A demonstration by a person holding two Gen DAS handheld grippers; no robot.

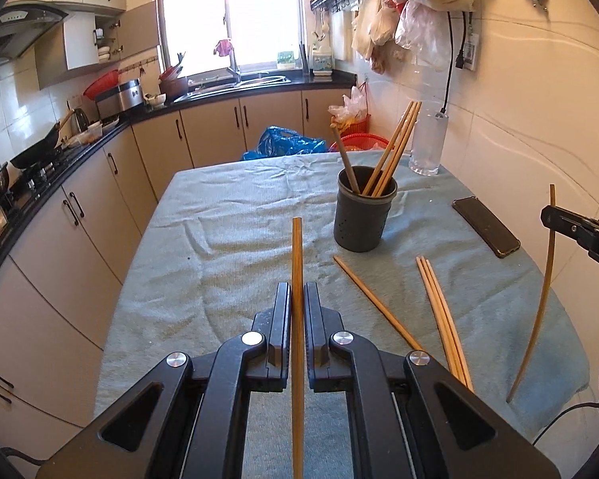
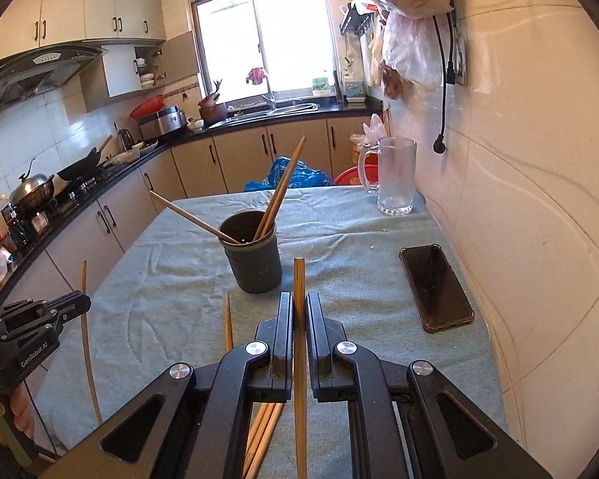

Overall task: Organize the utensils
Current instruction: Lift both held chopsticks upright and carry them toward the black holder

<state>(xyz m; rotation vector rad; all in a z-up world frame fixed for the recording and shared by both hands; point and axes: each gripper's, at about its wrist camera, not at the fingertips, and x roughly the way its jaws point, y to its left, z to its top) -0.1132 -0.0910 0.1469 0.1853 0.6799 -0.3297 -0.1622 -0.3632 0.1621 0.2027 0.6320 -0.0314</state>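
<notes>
In the left wrist view, the left gripper (image 1: 297, 299) occupied the lower centre of the frame with its two fingers closed on a single chopstick (image 1: 297, 263), which stood upright between the pads and projected above the fingertips toward mid-frame. The dark grey utensil holder (image 1: 363, 215) stood on the blue-grey tablecloth (image 1: 219, 239) right of centre and contained several chopsticks leaning against its rim. Loose chopsticks lay on the cloth in the lower right: one single stick (image 1: 375, 303) running diagonally, and a group of three (image 1: 443, 315) lying side by side just right of it. A black phone (image 1: 485, 225) lay flat at the right of the frame, near the wall, and a clear glass mug (image 1: 428, 143) stood beyond the holder at the table's far right corner. At the right edge, the right gripper (image 1: 553, 215) appeared, clamped on a second chopstick (image 1: 545, 287) held near vertical. In the right wrist view, the right gripper (image 2: 299, 311) sat at lower centre, fingers closed on its chopstick (image 2: 298, 283), with the utensil holder (image 2: 253, 257) directly beyond the fingertips at mid-frame. The left gripper (image 2: 76, 304) appeared at the lower left edge with its chopstick (image 2: 84, 343) held upright.
</notes>
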